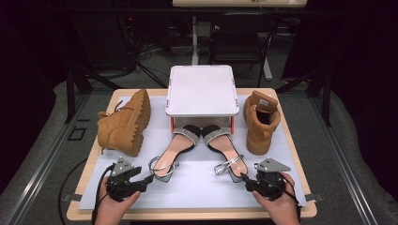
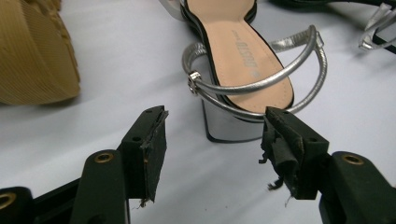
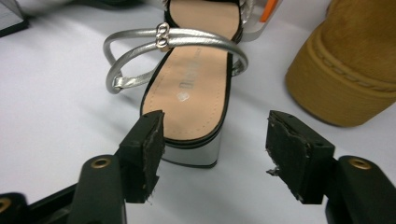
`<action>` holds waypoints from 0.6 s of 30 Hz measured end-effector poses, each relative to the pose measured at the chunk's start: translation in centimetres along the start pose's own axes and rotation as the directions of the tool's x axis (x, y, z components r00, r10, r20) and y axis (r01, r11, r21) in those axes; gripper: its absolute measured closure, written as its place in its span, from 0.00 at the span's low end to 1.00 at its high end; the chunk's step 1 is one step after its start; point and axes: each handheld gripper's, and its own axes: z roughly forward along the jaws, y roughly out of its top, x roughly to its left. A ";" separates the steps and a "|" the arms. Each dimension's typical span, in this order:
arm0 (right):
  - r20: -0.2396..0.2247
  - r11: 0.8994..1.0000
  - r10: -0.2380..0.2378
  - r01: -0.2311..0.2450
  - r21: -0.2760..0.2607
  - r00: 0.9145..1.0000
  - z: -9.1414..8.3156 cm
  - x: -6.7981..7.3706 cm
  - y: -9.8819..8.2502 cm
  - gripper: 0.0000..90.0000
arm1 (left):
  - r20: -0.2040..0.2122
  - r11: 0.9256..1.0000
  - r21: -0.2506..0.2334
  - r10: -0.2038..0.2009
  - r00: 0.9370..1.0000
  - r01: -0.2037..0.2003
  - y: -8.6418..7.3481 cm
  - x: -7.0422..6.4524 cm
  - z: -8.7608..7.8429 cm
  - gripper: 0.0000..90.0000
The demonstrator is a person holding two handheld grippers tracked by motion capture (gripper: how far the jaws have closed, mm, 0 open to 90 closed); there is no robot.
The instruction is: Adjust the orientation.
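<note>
Silver-strapped sandals, two; tan boots, two; both claws released, each apparently just short of a heel.

You've got both hands low, left gripper and right gripper angled inward, jaws gaping wide

Left sandal: silver straps, tan insole, block heel; upright on white worktop sheet, heel toward near edge.
Right sandal: matching; upright, toes close beside left sandal's, heels splayed apart.
</note>
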 end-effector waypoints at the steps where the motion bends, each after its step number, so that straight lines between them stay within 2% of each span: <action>1: -0.002 1.000 0.001 -0.001 0.012 1.000 0.0 0.0 -0.1 0.41 | 0.006 1.000 0.003 0.003 1.000 -0.003 0.0 0.0 0.0 0.45; 11: -0.044 0.998 -0.003 0.005 0.055 0.999 1.0 0.4 -0.7 0.36 | 0.020 1.000 0.003 0.014 1.000 -0.014 -0.3 -0.6 1.1 0.38; 16: -0.051 0.998 0.003 0.000 0.055 0.999 1.6 0.6 -0.9 0.36 | 0.032 1.000 0.014 0.018 0.999 -0.018 -0.4 -1.1 1.5 0.36; 18: -0.058 0.998 0.006 -0.002 0.068 0.998 1.8 0.7 -1.0 0.36 | 0.031 0.999 0.023 0.033 0.999 -0.033 -0.4 -1.2 1.5 0.36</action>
